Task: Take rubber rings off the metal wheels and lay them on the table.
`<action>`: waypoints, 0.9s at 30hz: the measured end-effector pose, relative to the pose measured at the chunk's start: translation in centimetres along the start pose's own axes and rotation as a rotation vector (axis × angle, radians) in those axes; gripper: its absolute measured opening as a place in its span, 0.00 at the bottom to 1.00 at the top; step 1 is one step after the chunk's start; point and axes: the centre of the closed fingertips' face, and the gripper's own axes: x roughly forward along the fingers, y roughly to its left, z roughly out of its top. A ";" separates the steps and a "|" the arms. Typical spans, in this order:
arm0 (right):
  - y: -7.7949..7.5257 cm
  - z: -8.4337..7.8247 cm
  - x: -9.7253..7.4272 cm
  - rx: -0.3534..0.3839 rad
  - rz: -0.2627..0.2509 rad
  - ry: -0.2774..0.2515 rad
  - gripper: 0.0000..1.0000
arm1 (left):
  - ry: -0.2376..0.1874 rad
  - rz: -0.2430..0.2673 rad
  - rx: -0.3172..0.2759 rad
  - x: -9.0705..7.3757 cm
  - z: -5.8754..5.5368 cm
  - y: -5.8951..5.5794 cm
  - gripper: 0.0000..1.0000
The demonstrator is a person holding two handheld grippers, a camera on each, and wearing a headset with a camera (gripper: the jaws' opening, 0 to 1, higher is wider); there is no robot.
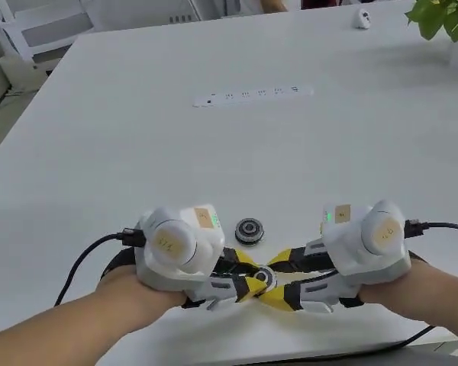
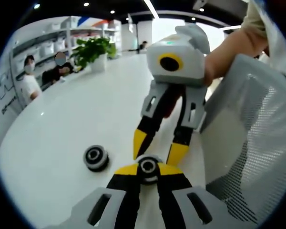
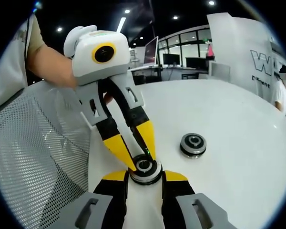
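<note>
Our left claw (image 2: 148, 170) and right claw (image 3: 145, 176) both pinch the small silver metal wheel (image 3: 145, 167) between their tips, and we judge its black rubber ring (image 3: 146, 181) soft, stretchy, best gripped at the outer rim.

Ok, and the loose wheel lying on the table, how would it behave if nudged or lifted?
The loose wheel lies flat on the table, so a nudge would likely slide it rather than roll it. It looks like compact metal, so probably rigid and heavy for its size. Its black rubber ring should keep jaws from slipping, as on the held wheel.
</note>
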 end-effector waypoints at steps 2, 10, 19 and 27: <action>0.0 0.0 -0.1 0.004 -0.002 -0.004 0.24 | -0.002 0.001 -0.002 0.0 0.0 0.0 0.14; 0.0 -0.1 -0.5 0.007 -0.010 -0.012 0.21 | -0.003 0.002 -0.002 0.0 0.0 0.0 0.14; 0.1 -0.3 -0.8 0.007 -0.018 -0.014 0.18 | -0.004 0.002 -0.003 0.0 0.0 0.0 0.14; 0.1 -0.4 -0.9 0.008 -0.022 -0.018 0.16 | -0.005 0.002 -0.004 0.0 0.0 0.0 0.14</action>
